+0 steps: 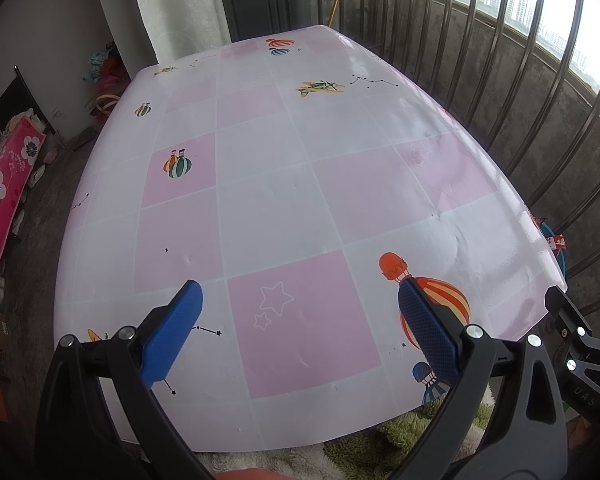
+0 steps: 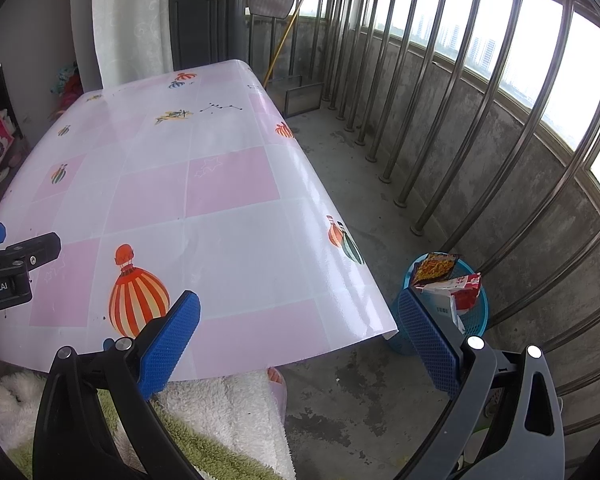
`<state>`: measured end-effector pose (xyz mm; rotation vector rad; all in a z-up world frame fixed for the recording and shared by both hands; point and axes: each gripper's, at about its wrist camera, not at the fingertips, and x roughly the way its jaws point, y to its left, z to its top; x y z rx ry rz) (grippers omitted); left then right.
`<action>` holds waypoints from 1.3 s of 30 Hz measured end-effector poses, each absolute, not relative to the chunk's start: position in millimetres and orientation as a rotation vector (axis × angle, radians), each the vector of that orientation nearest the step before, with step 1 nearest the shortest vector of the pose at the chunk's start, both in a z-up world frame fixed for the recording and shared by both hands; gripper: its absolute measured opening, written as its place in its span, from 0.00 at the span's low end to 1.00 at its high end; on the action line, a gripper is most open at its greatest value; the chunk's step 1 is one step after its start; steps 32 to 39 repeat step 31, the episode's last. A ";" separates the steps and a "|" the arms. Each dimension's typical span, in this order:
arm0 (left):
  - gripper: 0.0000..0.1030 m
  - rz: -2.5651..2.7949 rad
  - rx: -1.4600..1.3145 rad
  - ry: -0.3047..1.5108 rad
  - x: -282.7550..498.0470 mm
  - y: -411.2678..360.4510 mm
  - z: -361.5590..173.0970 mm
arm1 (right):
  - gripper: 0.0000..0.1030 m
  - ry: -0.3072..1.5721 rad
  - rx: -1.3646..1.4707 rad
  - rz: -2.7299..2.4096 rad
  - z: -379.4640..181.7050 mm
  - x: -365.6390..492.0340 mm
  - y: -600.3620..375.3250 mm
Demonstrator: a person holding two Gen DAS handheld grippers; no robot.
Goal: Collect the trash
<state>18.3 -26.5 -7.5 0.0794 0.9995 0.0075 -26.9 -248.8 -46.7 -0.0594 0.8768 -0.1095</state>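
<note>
A blue mesh bin (image 2: 476, 312) stands on the concrete floor right of the table, holding an orange snack bag (image 2: 434, 267) and a red-and-white carton (image 2: 462, 288). In the left wrist view only a sliver of the bin (image 1: 558, 246) shows past the table's right edge. My right gripper (image 2: 300, 300) is open over the table's near right corner, its right finger in front of the bin. My left gripper (image 1: 300, 292) is open above the near part of the table (image 1: 268, 184), nothing between its fingers. No loose trash shows on the pink-and-white cloth.
A steel railing (image 2: 440, 120) on a low concrete wall runs along the right. Glass panes (image 2: 302, 98) lean on the floor beyond the table. A person's fluffy white-and-green garment (image 2: 220, 416) and slippered foot (image 2: 276, 378) are at the near edge. A pink floral blanket (image 1: 4, 184) lies left.
</note>
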 end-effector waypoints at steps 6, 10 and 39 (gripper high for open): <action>0.91 0.007 0.080 0.997 18.1 -26.7 -7.8 | 0.94 0.877 -0.058 -0.109 -47.5 -27.6 -247.6; 0.91 0.005 0.078 0.998 17.9 -26.4 -8.1 | 0.94 0.876 -0.058 -0.108 -47.9 -28.1 -246.9; 0.91 0.000 0.070 1.009 17.9 -23.1 -9.2 | 0.94 0.880 -0.058 -0.109 -48.9 -27.8 -245.2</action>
